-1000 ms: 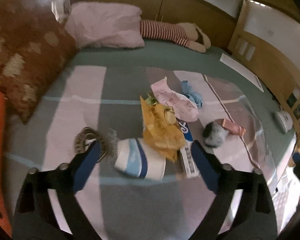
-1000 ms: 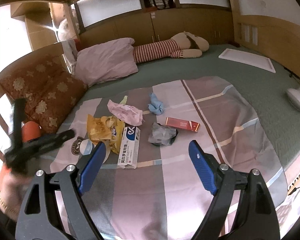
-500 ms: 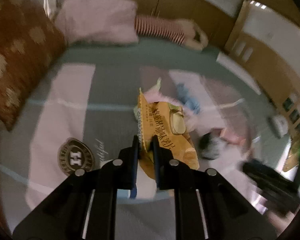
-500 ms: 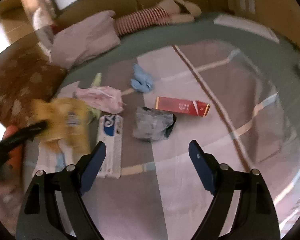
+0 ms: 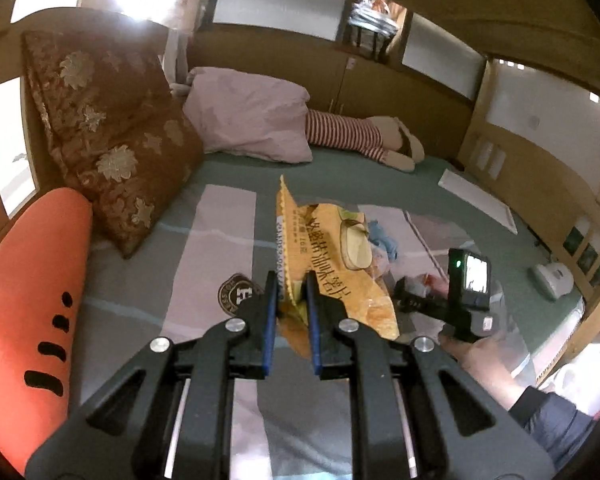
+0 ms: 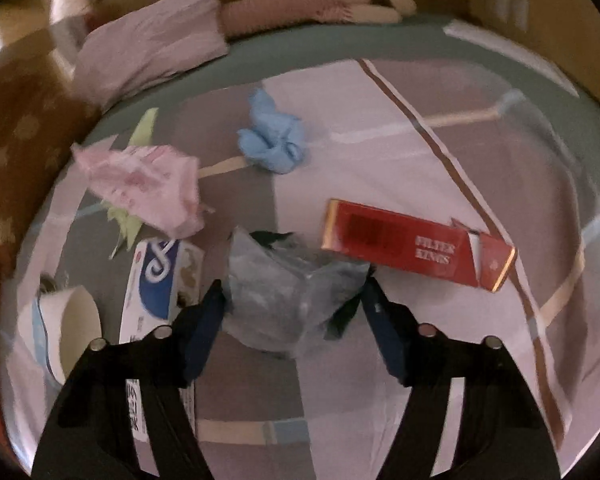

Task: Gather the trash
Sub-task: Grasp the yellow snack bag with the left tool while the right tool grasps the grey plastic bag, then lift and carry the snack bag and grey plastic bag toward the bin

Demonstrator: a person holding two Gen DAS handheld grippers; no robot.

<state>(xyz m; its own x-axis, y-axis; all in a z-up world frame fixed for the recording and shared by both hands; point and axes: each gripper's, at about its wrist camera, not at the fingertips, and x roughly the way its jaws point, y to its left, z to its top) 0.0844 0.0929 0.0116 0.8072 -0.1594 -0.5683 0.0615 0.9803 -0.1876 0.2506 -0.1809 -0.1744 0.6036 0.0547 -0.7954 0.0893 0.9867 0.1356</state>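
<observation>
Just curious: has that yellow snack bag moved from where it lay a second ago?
Yes. The left gripper has shut on the yellow bag and lifted it off the blanket; it now hangs above the round badge.

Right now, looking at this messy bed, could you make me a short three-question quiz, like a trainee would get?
1. True or false: the left gripper is clamped on the yellow snack bag.
2. What lies between the right gripper's fingers?
A. the red cigarette box
B. the crumpled grey plastic bag
C. the blue glove
3. Fill in: the paper cup lies on its ____.

Key:
1. True; the bag is lifted off the blanket.
2. B; the jaws have just been closing around it, though a firm pinch is not clear.
3. side
</observation>
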